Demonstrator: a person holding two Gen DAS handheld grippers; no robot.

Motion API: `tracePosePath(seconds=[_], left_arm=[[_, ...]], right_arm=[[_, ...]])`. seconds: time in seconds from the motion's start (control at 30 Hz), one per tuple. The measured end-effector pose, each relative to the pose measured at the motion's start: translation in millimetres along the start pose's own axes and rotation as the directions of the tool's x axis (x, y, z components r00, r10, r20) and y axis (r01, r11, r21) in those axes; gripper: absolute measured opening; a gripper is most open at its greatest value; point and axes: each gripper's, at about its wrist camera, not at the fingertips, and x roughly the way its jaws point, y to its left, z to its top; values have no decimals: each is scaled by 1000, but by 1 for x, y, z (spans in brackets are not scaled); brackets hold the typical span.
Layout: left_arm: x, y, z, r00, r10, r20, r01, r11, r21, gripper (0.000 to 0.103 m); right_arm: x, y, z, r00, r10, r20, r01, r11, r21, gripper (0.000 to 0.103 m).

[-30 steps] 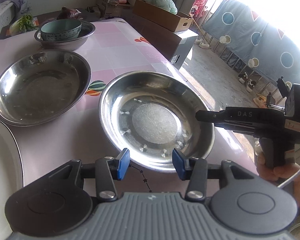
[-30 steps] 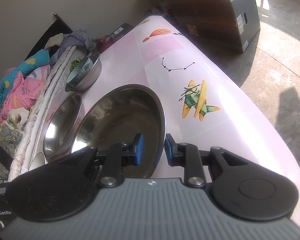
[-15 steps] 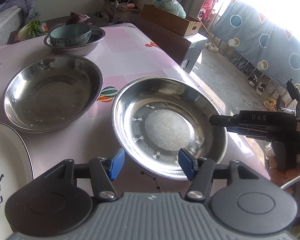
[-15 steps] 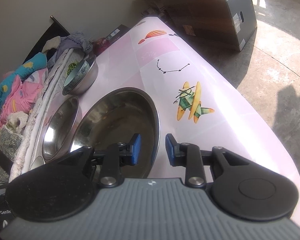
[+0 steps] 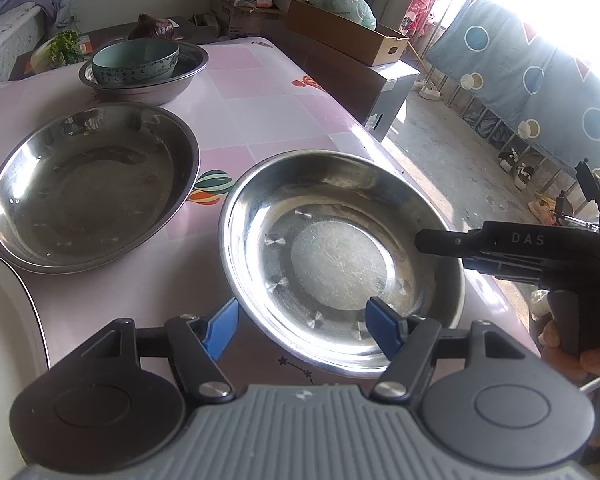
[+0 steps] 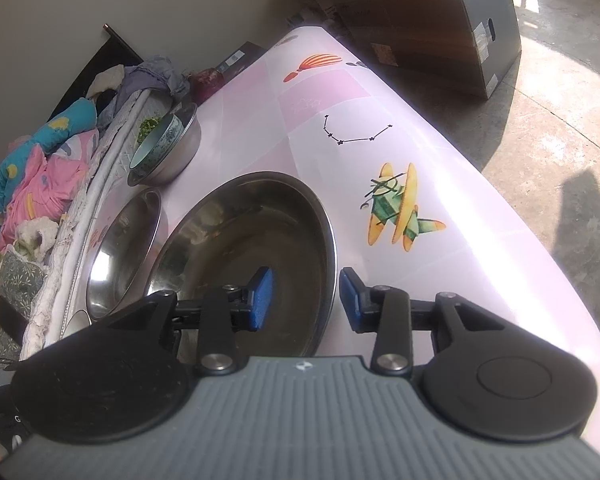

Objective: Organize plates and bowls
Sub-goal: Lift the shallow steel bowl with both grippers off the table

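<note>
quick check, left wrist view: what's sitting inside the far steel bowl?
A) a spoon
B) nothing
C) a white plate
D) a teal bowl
D: a teal bowl sits nested inside the far steel bowl, behind the two empty steel dishes nearer the camera.

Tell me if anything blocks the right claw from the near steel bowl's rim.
Nothing visible does. The right claw is opening with the near bowl rim between its pads, neither pad pressing it. The table around is bare.
</note>
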Motion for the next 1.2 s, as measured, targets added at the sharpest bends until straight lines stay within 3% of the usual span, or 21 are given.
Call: tracePosePath(seconds=[0.5,0.93,1.2], left_arm=[[-1,-6,-1,999,-45,9,45,999,29,70],[2,5,2,998,8,55,-9,1000,19,65],[11,2,8,994,77,72,-80,996,30,46]], right_arm=[[4,3,1,1000,-7,-9,7,1000,-11,43],[1,-4,2,1000,6,11,-6,1000,-1,42],[-3,-8,-5,999,-16,39,16,1000,-5,37]])
